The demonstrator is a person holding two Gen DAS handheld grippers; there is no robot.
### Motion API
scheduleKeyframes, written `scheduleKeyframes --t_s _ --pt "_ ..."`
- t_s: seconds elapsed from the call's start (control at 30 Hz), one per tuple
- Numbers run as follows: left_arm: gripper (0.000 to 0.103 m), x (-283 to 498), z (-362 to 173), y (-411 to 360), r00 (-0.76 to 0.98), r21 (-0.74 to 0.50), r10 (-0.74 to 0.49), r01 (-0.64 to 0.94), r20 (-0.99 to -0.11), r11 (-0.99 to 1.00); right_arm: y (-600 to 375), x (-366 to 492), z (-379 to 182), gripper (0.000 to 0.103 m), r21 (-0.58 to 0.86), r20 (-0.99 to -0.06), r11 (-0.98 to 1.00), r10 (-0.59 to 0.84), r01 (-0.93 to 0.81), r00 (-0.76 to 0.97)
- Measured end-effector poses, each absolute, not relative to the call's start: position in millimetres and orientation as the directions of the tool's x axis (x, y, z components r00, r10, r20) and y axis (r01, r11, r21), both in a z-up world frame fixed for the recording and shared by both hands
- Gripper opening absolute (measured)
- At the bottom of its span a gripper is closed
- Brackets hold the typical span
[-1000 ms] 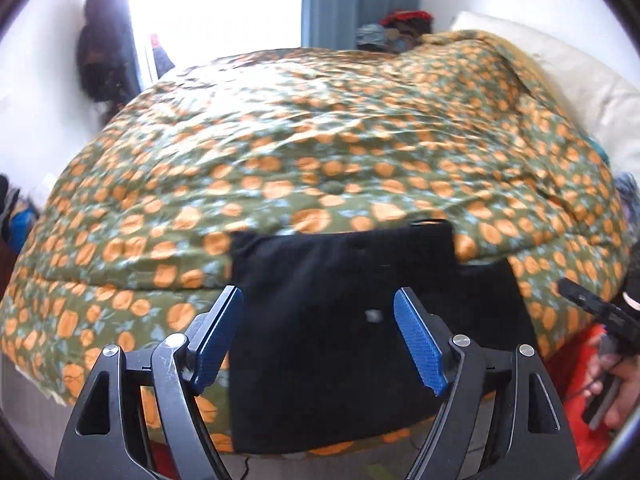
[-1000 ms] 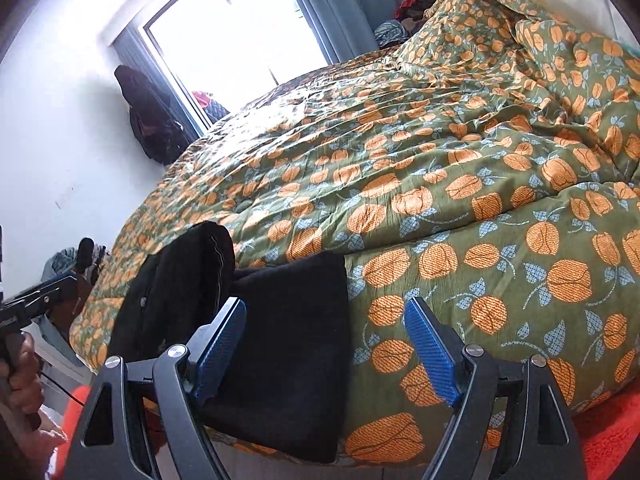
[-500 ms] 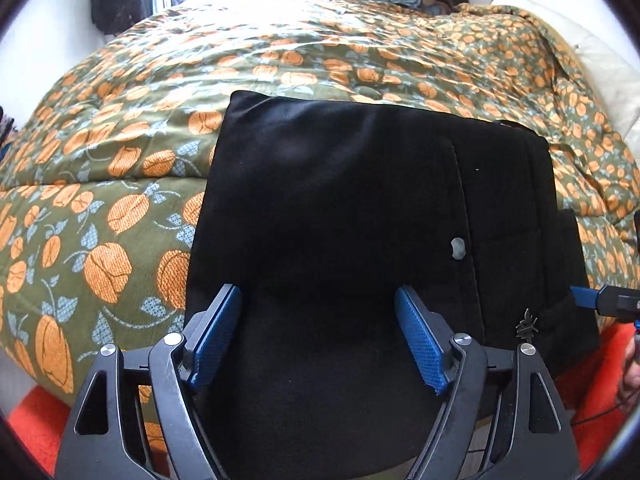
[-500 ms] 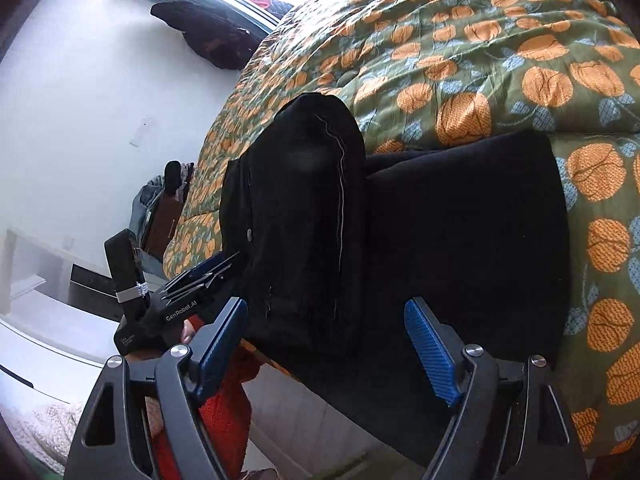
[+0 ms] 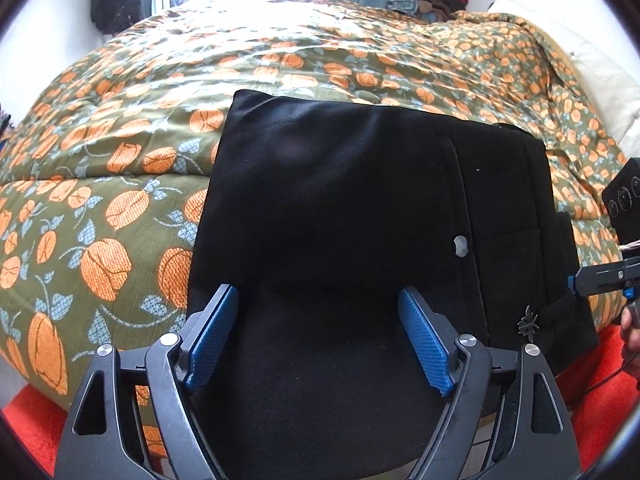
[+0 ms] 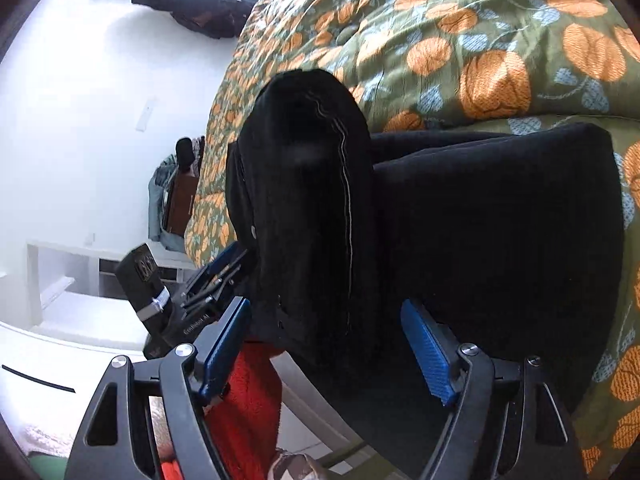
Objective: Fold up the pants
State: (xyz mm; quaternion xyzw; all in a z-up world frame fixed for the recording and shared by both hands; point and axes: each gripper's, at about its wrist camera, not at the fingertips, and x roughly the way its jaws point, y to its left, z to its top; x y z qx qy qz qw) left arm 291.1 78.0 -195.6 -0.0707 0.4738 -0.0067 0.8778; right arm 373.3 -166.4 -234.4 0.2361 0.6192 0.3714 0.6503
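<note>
Left tongs point(image 5: 318, 340): wide, empty, over the hanging near edge of the black pants point(image 5: 360, 208). Right tongs point(image 6: 326, 348): closing, nothing pinched, waistband bulge at 12 o'clock. Pants lie part-folded on the quilted bed point(image 5: 280, 60). Next, you grip both near corners and carry them toward 12.

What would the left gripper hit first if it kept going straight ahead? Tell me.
Most likely the black pants: the left gripper hangs open right over them on the floral bedspread. Its pads do not seem to be pressing them yet.
</note>
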Motion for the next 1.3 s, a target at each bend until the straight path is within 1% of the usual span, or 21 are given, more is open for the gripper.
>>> scheduleKeyframes --t_s 0.07,0.13,0.17,0.2,0.23,0.27,0.3,0.33,0.37,0.4,0.47,0.53,0.63,0.73,0.77,0.83,0.87,0.9,1.0,1.13,1.3 --pt "0.083 291.0 -195.7 77.5 0.553 -0.13 -0.076 -0.059 -0.829 0.99 -155.5 377.1 -231.5 0.077 0.747 -0.649 0.627 0.76 -0.223 -0.038" --pt "0.084 291.5 -195.8 76.8 0.554 -0.124 -0.07 -0.06 -0.83 0.99 -140.8 378.4 -234.3 0.077 0.754 -0.64 0.611 0.766 -0.24 -0.06" --pt "0.084 291.9 -195.8 76.8 0.553 -0.123 -0.069 -0.061 -0.831 0.991 -131.7 377.7 -236.1 0.074 0.744 -0.65 0.615 0.756 -0.26 -0.073" --pt "0.084 292.4 -195.3 78.0 0.551 -0.126 -0.071 -0.063 -0.832 0.99 -122.8 377.2 -235.0 0.062 0.716 -0.677 0.633 0.733 -0.294 -0.071" --pt "0.084 293.3 -194.2 80.1 0.545 -0.131 -0.073 -0.068 -0.835 0.989 -116.9 376.7 -231.6 0.048 0.674 -0.712 0.662 0.7 -0.328 -0.052" --pt "0.084 294.8 -191.0 82.2 0.535 -0.137 -0.076 -0.075 -0.842 0.988 -115.6 376.4 -228.4 0.029 0.665 -0.718 0.668 0.695 -0.333 -0.039" --pt "0.083 296.4 -185.5 85.9 0.521 -0.152 -0.085 -0.087 -0.849 0.985 -117.5 375.3 -223.5 0.024 0.678 -0.703 0.659 0.71 -0.325 -0.028" --pt "0.08 297.5 -176.7 91.6 0.512 -0.186 -0.107 -0.104 -0.852 0.977 -119.8 373.3 -215.0 0.023 0.689 -0.686 0.645 0.727 -0.331 -0.011" --pt "0.08 296.5 -168.5 96.5 0.517 -0.219 -0.129 -0.117 -0.846 0.969 -123.8 370.6 -204.1 0.021 0.697 -0.668 0.63 0.744 -0.343 0.008" --pt "0.08 294.7 -156.1 102.1 0.532 -0.257 -0.154 -0.126 -0.833 0.958 -128.2 367.4 -191.9 0.02 0.707 -0.647 0.612 0.762 -0.354 0.026" --pt "0.08 290.3 -134.3 106.1 0.558 -0.288 -0.176 -0.12 -0.811 0.95 -139.5 359.7 -167.8 0.02 0.727 -0.603 0.58 0.795 -0.368 0.063" --pt "0.081 284.8 -112.3 101.9 0.579 -0.273 -0.173 -0.09 -0.797 0.958 -155.5 349.8 -149.5 0.019 0.73 -0.581 0.57 0.808 -0.377 0.099" --pt "0.083 277.9 -96.6 83.9 0.586 -0.216 -0.16 -0.026 -0.794 0.976 -199.0 334.6 -139.6 0.019 0.742 -0.566 0.58 0.811 -0.336 0.148" --pt "0.084 278.0 -108.4 58.0 0.554 -0.116 -0.107 0.019 -0.825 0.993 -248.4 320.9 -156.3 0.019 0.722 -0.621 0.645 0.763 -0.251 0.178" --pt "0.084 279.7 -120.5 47.1 0.532 -0.074 -0.08 0.032 -0.843 0.997 -261.7 317.9 -171.7 0.019 0.701 -0.661 0.685 0.729 -0.201 0.179" --pt "0.083 285.0 -148.6 29.9 0.471 -0.01 -0.031 0.046 -0.882 0.999 -275.3 314.7 -202.5 0.02 0.598 -0.771 0.786 0.618 -0.159 0.153" --pt "0.083 286.9 -162.5 23.2 0.439 0.017 -0.005 0.047 -0.899 0.999 -274.0 312.7 -216.7 0.023 0.547 -0.81 0.822 0.567 -0.158 0.147" --pt "0.082 290.5 -176.9 17.9 0.398 0.05 0.028 0.044 -0.917 0.998 -270.7 310.7 -224.4 0.029 0.529 -0.821 0.833 0.55 -0.161 0.15" --pt "0.082 286.2 -183.1 17.8 0.383 0.059 0.048 0.015 -0.922 0.998 -266.3 307.6 -215.0 0.039 0.511 -0.817 0.841 0.54 -0.178 0.203" --pt "0.082 287.7 -176.5 13.7 0.387 0.1 0.082 0.028 -0.919 0.995 -268.7 306.1 -181.4 0.04 0.359 -0.847 0.898 0.428 -0.253 0.317" --pt "0.082 285.6 -176.0 7.0 0.386 0.125 0.103 0.032 -0.917 0.992 -264.5 312.9 -134.7 0.04 0.29 -0.762 0.903 0.418 -0.316 0.494"
